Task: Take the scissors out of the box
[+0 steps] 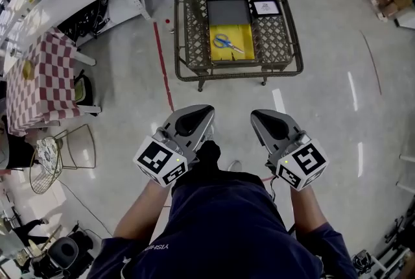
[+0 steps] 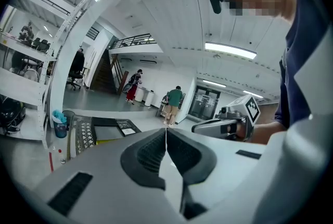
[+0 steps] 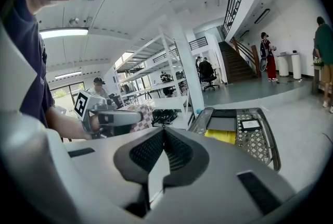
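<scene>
Scissors (image 1: 228, 43) with blue handles show only in the head view, flat in the yellow box (image 1: 244, 33) on the woven wicker surface (image 1: 189, 24), well apart from both grippers. Gripper views show ribbed dark fingers (image 2: 145, 155) pressed together on nothing, left gripper (image 2: 166, 133) and right gripper (image 3: 164, 132) alike.

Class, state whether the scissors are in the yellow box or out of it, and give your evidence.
In: the scissors lie flat on the floor of the yellow box, which sits on the wicker table.
</scene>
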`<act>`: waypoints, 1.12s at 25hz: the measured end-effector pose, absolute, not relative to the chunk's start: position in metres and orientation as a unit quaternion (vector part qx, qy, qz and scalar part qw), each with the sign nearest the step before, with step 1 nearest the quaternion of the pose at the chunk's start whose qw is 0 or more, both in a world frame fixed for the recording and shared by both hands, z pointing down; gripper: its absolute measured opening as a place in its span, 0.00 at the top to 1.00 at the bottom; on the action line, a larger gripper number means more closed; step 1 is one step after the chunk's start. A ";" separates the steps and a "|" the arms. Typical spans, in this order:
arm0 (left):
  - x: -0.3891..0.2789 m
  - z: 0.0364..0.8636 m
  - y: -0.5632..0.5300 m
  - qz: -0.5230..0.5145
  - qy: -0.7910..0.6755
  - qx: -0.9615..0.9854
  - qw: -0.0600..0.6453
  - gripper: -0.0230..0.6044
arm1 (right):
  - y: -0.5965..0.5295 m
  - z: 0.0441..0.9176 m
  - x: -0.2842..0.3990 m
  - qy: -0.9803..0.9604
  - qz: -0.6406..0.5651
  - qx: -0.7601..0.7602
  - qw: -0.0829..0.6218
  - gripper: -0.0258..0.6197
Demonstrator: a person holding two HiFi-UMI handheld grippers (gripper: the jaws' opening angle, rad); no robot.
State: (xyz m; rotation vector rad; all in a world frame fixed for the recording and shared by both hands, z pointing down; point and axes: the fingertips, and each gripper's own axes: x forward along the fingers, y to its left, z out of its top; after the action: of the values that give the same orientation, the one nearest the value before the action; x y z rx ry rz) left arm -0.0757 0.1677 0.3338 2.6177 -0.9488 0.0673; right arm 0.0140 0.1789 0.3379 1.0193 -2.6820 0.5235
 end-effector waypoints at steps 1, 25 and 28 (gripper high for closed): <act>-0.080 0.335 0.161 0.024 -0.332 0.926 0.178 0.92 | 0.172 0.339 0.010 -0.913 0.180 0.349 0.114 0.93; -0.140 0.337 0.023 0.035 -0.286 0.941 0.178 0.92 | 0.041 0.336 -0.051 -0.893 0.194 0.386 0.130 0.93; -0.139 0.339 0.013 0.037 -0.286 0.940 0.181 0.92 | 0.031 0.338 -0.049 -0.890 0.198 0.389 0.129 0.93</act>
State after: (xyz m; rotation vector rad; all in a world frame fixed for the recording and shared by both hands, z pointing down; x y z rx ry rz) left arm -0.1392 0.0128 0.3392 2.6562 -0.8079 0.1059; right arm -0.0487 0.0310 0.3378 1.1319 -2.5884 0.5758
